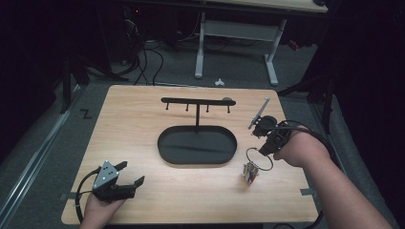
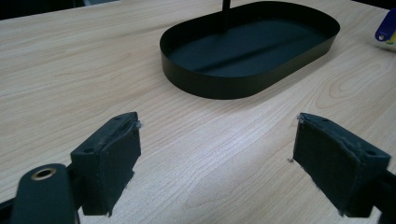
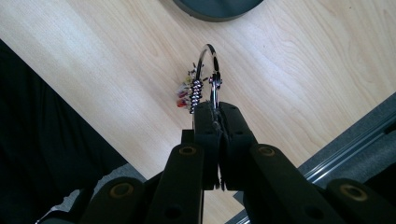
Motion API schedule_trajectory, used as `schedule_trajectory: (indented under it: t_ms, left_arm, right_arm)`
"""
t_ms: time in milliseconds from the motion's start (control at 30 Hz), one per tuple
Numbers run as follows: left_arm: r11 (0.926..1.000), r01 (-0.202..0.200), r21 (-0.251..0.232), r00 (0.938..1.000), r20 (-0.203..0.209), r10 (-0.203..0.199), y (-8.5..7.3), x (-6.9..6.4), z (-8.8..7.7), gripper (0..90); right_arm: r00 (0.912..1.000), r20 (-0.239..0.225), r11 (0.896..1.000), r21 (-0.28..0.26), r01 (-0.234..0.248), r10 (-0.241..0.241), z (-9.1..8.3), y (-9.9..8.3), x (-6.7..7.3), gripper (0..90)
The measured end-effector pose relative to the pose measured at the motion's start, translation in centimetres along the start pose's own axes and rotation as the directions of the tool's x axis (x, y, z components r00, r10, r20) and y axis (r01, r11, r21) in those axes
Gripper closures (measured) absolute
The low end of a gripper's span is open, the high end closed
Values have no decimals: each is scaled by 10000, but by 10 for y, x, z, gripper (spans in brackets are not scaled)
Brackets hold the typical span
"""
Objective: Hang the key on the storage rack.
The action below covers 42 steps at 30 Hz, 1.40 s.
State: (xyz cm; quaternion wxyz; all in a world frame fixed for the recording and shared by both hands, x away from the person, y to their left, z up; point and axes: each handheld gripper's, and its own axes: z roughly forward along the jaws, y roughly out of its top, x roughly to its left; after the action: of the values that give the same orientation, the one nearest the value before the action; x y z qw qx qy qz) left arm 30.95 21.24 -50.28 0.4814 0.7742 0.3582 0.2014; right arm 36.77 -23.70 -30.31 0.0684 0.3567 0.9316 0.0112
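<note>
While clamped by the right hand-held gripper (image 3: 217, 116), a thin metal ring (image 3: 208, 70) gleams.

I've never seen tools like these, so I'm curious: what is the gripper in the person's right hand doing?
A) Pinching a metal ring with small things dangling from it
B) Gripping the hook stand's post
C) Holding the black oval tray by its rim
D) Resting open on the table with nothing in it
A: the right gripper has its jaws shut on the metal ring, and the keychain bundle hangs from it.
</note>
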Motion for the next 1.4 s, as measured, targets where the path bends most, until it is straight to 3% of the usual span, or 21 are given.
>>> schedule_trajectory:
  t_ms: [433,1400]
  left_arm:
    - [10000,16,-39,10000,-10,-16,0,0,0,155]
    - [10000,-28,-23,10000,-1,28,0,1,-1,155]
  right_arm:
    - [10000,-13,10000,-75,-49,48,-17,14,-2,874]
    - [10000,-77,9994,-349,-36,34,-31,50,-14,874]
